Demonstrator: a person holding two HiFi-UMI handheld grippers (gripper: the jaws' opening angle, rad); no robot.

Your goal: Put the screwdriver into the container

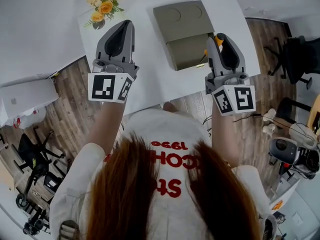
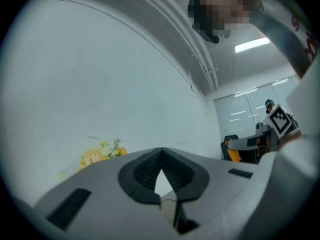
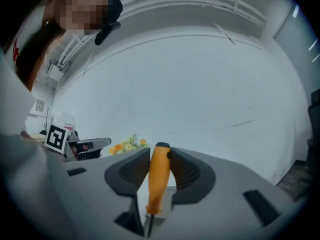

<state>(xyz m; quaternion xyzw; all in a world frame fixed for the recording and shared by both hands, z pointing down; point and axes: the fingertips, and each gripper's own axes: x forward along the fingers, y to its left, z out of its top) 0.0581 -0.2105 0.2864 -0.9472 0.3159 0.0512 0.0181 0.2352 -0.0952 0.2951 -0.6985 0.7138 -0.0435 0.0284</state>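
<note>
Clamping the screwdriver (image 3: 159, 179) lengthwise between its jaws, the right gripper (image 1: 220, 38) hovers at the container's (image 1: 185, 31) right edge; the left gripper (image 1: 121, 30), jaws together and empty, hangs off the container's left.

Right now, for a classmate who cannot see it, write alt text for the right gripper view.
The right gripper is shut on the orange handle of a screwdriver, which lies along the jaws with its thin shaft toward the camera. Behind are a white wall and yellow flowers at left.

Open table (image 1: 150, 64) lies between flowers (image 1: 103, 4) and container (image 1: 185, 31).
</note>
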